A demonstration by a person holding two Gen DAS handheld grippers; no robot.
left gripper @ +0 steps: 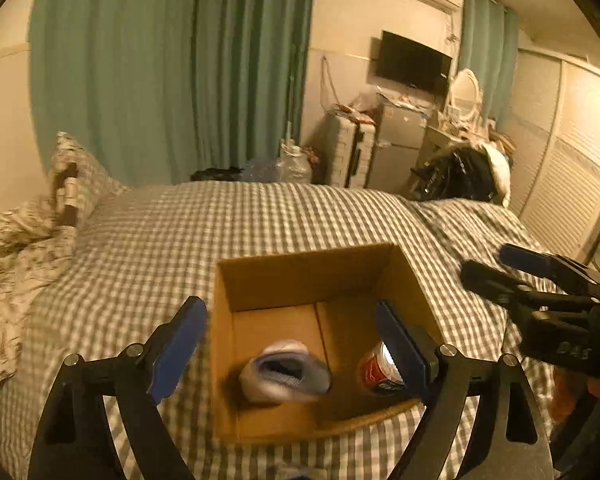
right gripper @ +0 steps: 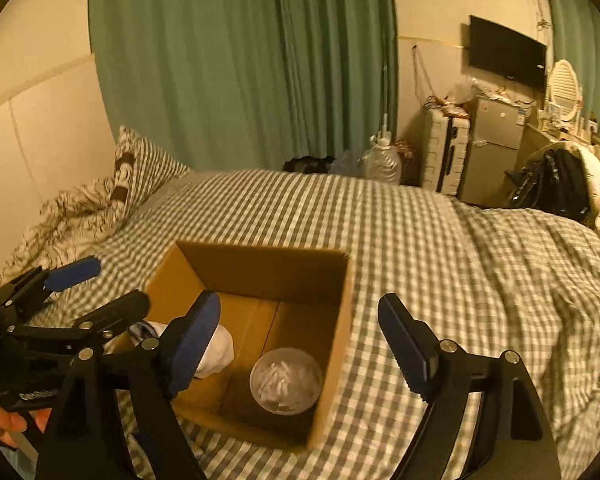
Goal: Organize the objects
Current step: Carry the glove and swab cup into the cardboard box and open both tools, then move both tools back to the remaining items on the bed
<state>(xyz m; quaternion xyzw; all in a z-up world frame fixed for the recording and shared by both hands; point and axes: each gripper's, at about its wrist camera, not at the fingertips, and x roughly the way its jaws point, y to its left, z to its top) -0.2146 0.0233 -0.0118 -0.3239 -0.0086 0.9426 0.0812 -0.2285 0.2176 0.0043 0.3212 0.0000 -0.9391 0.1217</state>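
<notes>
An open cardboard box (left gripper: 308, 268) sits on the checked bed; it also shows in the right wrist view (right gripper: 332, 344). Inside lie a blurred white-and-blue rolled sock (left gripper: 286, 374), seen white in the right wrist view (right gripper: 216, 354), and a round container with a red label (left gripper: 376, 370), whose clear lid shows in the right wrist view (right gripper: 286, 380). My left gripper (left gripper: 296, 344) is open and empty above the box. My right gripper (right gripper: 300, 344) is open and empty over the box's right side; it also shows in the left wrist view (left gripper: 496, 264).
The grey checked bed cover (left gripper: 260, 220) spreads all around the box. A pillow (left gripper: 80, 176) and rumpled duvet (left gripper: 12, 264) lie at the left. Green curtains, a suitcase (left gripper: 350, 152), a small fridge (left gripper: 400, 144) and a chair with bags (left gripper: 460, 176) stand beyond the bed.
</notes>
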